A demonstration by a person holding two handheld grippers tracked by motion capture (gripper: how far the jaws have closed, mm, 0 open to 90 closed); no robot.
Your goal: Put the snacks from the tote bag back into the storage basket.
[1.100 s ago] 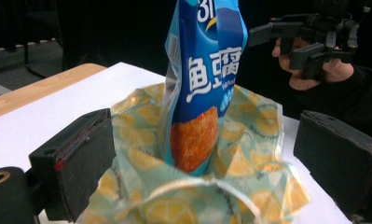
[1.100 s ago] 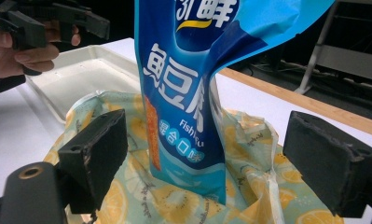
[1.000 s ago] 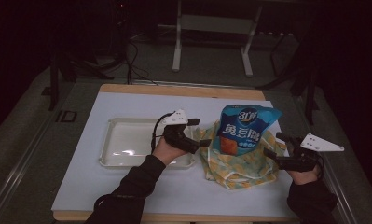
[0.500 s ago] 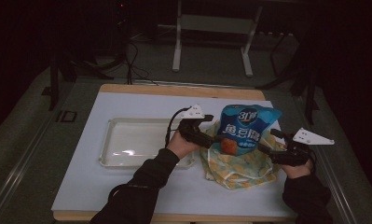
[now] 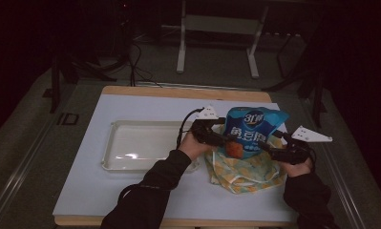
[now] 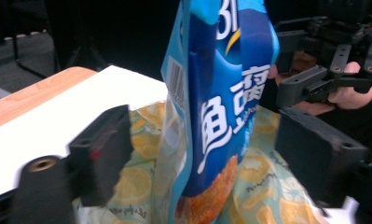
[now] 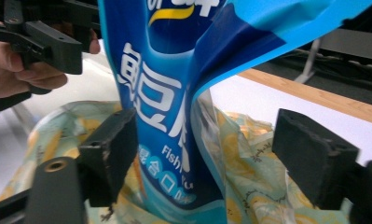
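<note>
We see our left claw (image 6: 197,163) spread wide, its two black jaws standing well apart on either side of the blue snack bag (image 6: 223,93), neither jaw touching it. The bag stands upright between those jaws, its narrow side edge with a barcode turned toward the left jaw, white characters down its face and an orange picture near its foot.

Our right claw (image 7: 207,154) is just as widely parted. Its left jaw sits just beside the bag's (image 7: 174,93) printed face, possibly brushing it, we cannot tell; its right jaw stands clear of the bag's crumpled edge.

Beneath both claws lies a yellow-and-green patterned cloth bag (image 5: 243,167) printed with lemon slices, and the snack bag's foot stands on it or sinks into it; we cannot tell which.

From the high view, the two claws face each other across the snack bag (image 5: 252,131), the left claw (image 5: 221,140) coming from its left, the right claw (image 5: 269,149) from its right. Beyond the left claw, further left, a white tray (image 5: 112,143) rests on the white counter (image 5: 97,191).
</note>
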